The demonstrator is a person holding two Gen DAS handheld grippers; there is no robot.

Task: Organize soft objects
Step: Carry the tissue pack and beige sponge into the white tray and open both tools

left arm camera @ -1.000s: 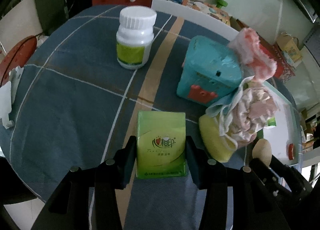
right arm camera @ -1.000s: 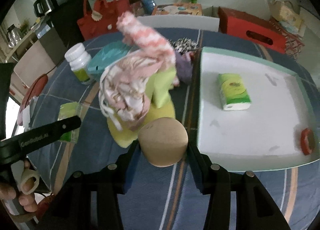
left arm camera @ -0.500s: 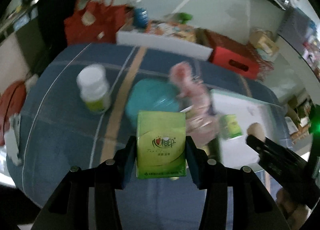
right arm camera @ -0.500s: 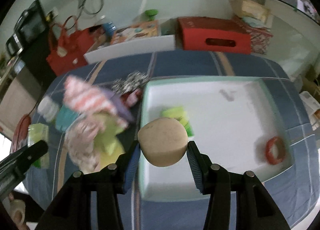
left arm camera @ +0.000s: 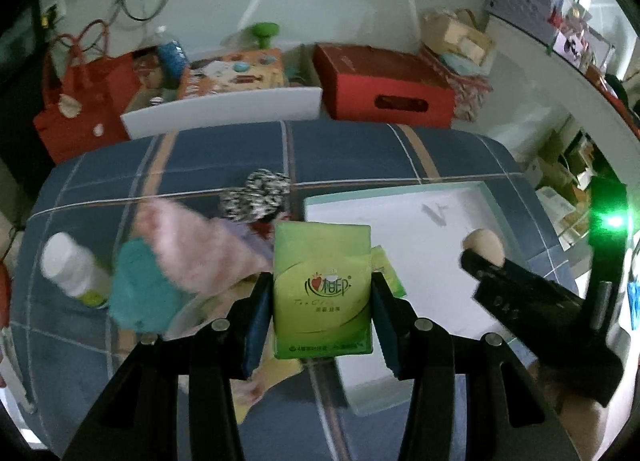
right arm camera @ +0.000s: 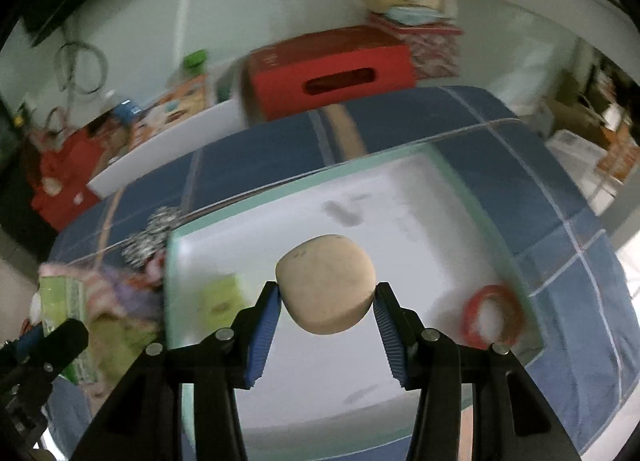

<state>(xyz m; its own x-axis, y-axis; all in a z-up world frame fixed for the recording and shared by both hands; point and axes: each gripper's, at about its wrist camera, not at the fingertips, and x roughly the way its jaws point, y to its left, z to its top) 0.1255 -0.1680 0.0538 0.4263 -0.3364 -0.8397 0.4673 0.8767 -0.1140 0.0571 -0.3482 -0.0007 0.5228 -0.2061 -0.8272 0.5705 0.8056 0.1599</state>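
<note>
Both loads carried off the cloth pile (left arm camera: 192, 257) to above white tray (right arm camera: 400, 393). Left gripper (left arm camera: 322, 301) clamps green tissue pack (left arm camera: 322, 289), right gripper (right arm camera: 326, 307) clamps beige sponge (right arm camera: 326, 285). One pack (right arm camera: 220, 297) lies in tray; pile remains outside.

Both tongs have swung from the cloth pile (left arm camera: 192, 257) over to above the white tray (right arm camera: 440, 197).

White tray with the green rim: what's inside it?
In the white tray: a green tissue pack and a red ring. The held beige sponge hides part of the floor.
</note>
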